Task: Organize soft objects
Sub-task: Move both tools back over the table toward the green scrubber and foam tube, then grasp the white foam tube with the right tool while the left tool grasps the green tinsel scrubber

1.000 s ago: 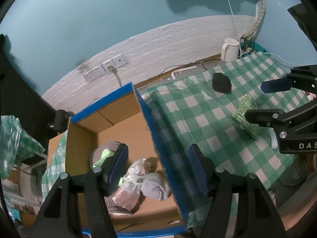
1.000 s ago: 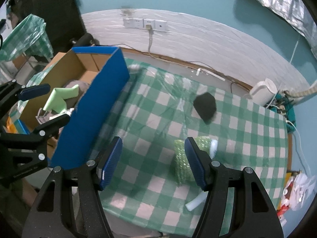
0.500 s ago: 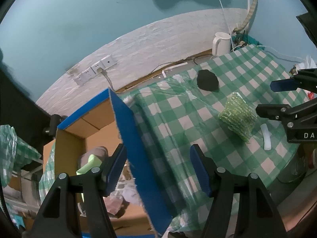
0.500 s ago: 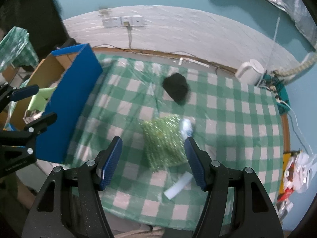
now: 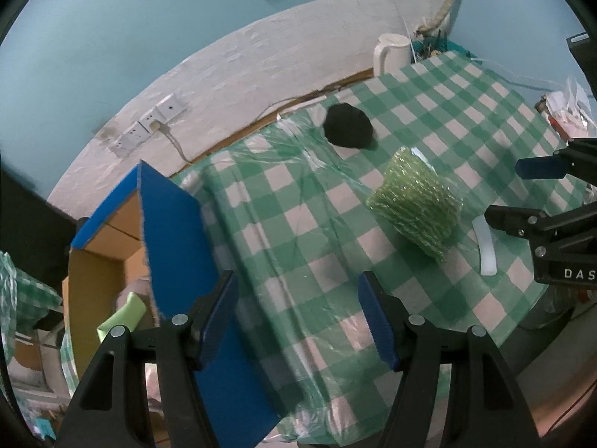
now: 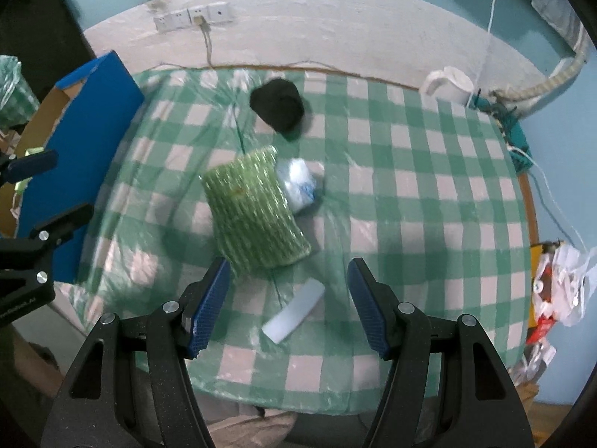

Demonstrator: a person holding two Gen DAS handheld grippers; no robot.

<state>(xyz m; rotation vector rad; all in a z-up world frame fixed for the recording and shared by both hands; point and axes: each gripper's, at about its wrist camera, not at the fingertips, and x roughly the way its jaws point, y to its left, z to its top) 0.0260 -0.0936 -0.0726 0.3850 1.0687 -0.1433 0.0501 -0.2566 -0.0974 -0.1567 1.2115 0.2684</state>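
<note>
Both grippers have swung away from the box and out over the table since the earlier frames: the left wrist view, which looked down into the box, now looks across the checked cloth, and the green bundle has slid from beside the right gripper's right finger to just ahead of its left one.

Largest first: the table carries what is left to sort. The box, blue outside and brown inside, stands against the table's left edge, and a light green piece shows inside it. The green bundle lies near the middle of the table, toward the front edge. A black lump sits toward the back edge, well apart from the bundle. A clear packet touches the bundle's right side. A white strip lies near the front edge, directly between the right gripper's fingers as seen from its camera.

The right gripper has its fingers wide and empty; the left gripper likewise, wide with nothing between them, hovering near the table's left edge beside the box wall.

The step in hand looks like the reach for the next soft item, probably the bundle. The next move calls for lowering the right gripper, straddling the bundle across its narrow side, and closing gently enough not to drag the packet along.
</note>
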